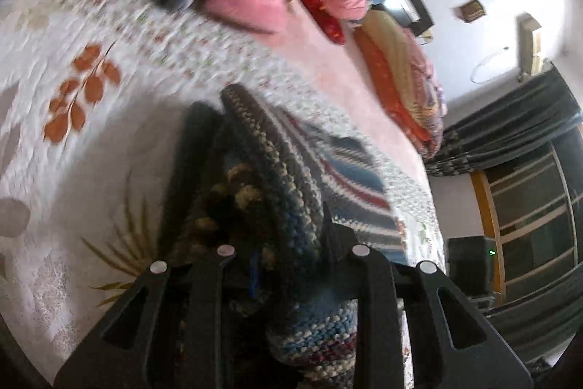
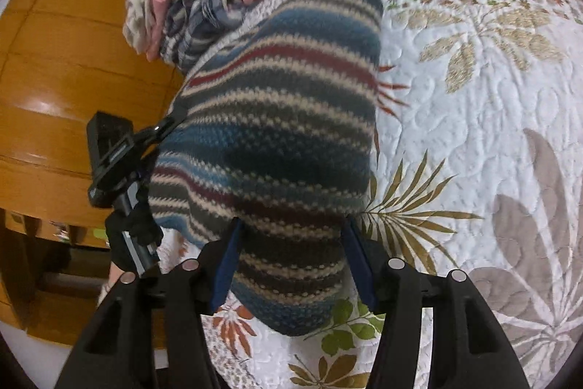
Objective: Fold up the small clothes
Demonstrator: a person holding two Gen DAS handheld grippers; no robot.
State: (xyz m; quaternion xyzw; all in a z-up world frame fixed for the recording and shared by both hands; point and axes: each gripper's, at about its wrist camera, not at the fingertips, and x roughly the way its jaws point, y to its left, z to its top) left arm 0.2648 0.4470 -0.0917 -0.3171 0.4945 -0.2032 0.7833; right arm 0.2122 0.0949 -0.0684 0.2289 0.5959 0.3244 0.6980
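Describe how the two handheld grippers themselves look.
Both are matte black plastic. The left gripper has angular linkage arms with triangular cut-outs and round silver pins at the joints. The right gripper is built the same, and its fingers carry dark blue pads on their inner faces. No sleeves or markings are visible.

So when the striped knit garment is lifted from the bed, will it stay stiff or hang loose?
The striped knit garment probably hangs loose: it bends and bunches between the left gripper fingers. Its thick, rough knit likely resists slipping. It sags onto the quilt, so it seems soft.
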